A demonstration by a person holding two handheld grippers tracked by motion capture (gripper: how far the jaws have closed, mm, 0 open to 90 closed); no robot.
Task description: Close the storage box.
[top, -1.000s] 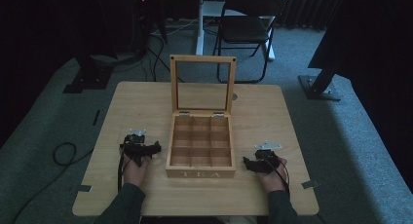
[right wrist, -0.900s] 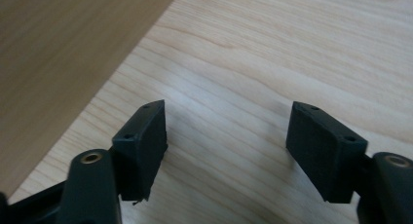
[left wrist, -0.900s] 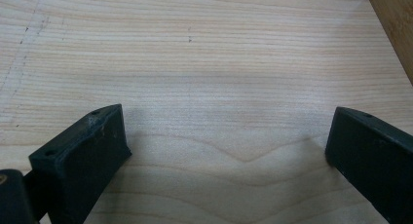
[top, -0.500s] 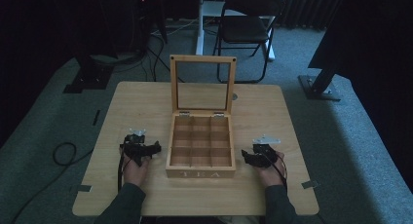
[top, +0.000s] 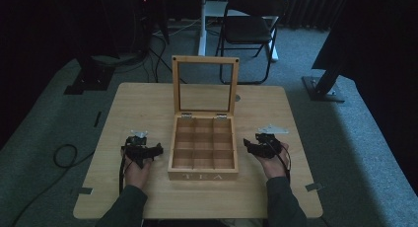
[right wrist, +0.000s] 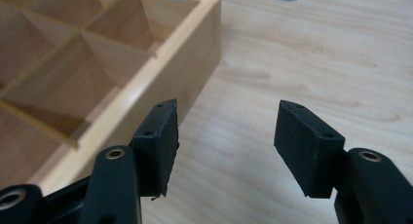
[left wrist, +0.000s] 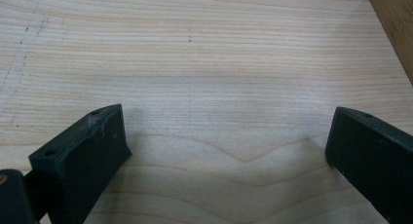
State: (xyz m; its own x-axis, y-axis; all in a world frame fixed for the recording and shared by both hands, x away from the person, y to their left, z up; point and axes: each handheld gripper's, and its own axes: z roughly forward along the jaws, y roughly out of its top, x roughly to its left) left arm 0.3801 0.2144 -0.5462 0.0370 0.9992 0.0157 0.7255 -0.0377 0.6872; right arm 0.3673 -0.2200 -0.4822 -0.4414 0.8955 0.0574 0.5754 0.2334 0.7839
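Note:
A wooden tea box [top: 203,158] marked TEA stands at the table's middle, with its glass-paned lid [top: 205,86] upright and its several compartments bare. My left gripper [top: 156,149] rests to the left of the box, held in a hand. Its jaws stand wide apart over bare tabletop [left wrist: 224,126], and the box corner [left wrist: 394,29] is at the upper right. My right gripper [top: 248,146] sits at the box's right side. It is open [right wrist: 226,121] with nothing between its fingers, and its left finger [right wrist: 160,124] is close beside the box wall [right wrist: 175,63].
The light wood table [top: 148,103] has bare room behind and in front of both hands. A small round metal grommet [top: 237,97] sits near the lid's right edge. A black chair [top: 251,29], dark stands and cables are on the carpet beyond.
My right gripper has moved forward, away from the table's front edge, and a little left toward the box. My left gripper has barely shifted.

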